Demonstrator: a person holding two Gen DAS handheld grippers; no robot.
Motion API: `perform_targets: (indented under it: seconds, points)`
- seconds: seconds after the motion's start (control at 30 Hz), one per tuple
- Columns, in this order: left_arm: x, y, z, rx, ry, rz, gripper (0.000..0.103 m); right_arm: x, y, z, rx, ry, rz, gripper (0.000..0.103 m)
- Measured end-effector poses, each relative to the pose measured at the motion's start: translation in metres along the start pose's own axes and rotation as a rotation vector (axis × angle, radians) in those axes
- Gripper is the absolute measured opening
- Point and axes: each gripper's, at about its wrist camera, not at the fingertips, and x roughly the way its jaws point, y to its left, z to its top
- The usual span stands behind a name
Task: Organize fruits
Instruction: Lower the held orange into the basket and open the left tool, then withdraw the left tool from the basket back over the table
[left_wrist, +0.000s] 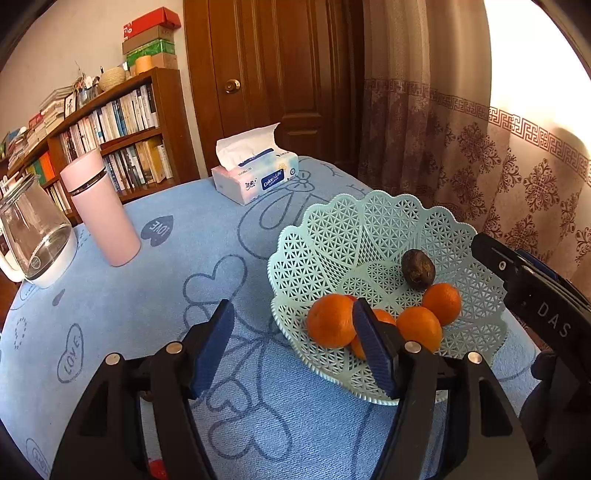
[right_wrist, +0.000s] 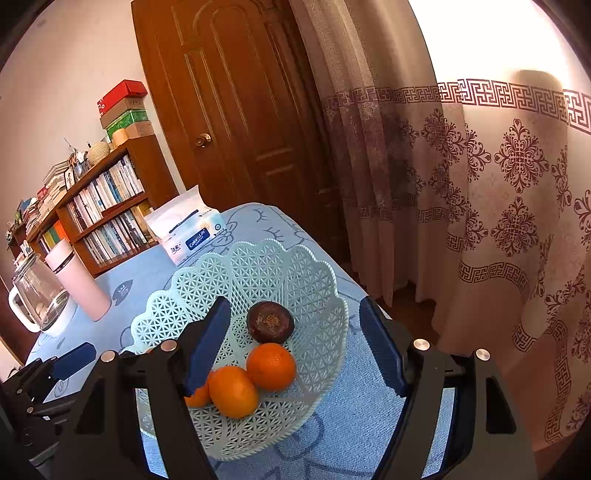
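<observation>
Inside basket (left_wrist: 354, 229): four oranges (left_wrist: 330, 320), one dark fruit (left_wrist: 418, 268).

A pale mint lattice basket (left_wrist: 388, 221) holds bright orange oranges (left_wrist: 330, 319) and one dark brown fruit (left_wrist: 418, 268) at twelve o'clock. The tablecloth (left_wrist: 155, 314) is sky blue with navy outline hearts. At ten o'clock stands a pink flask (left_wrist: 99, 206).

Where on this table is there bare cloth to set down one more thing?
Free: the wide stretch of blue tablecloth between the pink tumbler and the mint basket, and nearer, under the left gripper. Crowded: the far left by the glass kettle, and the basket's near side, full of oranges.
</observation>
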Motion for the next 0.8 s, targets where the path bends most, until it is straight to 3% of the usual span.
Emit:
perform_targets:
  seconds: [0.23,0.8]
  points:
    - [0.001,0.007,-0.006,-0.013,0.006,0.027,0.074,0.000,0.000,0.000,0.002,-0.001,0.000,0.074]
    - [0.030,0.005,-0.014,0.044,0.066,0.144,0.077,-0.002,0.001,0.001,-0.001,-0.004,0.011,0.074]
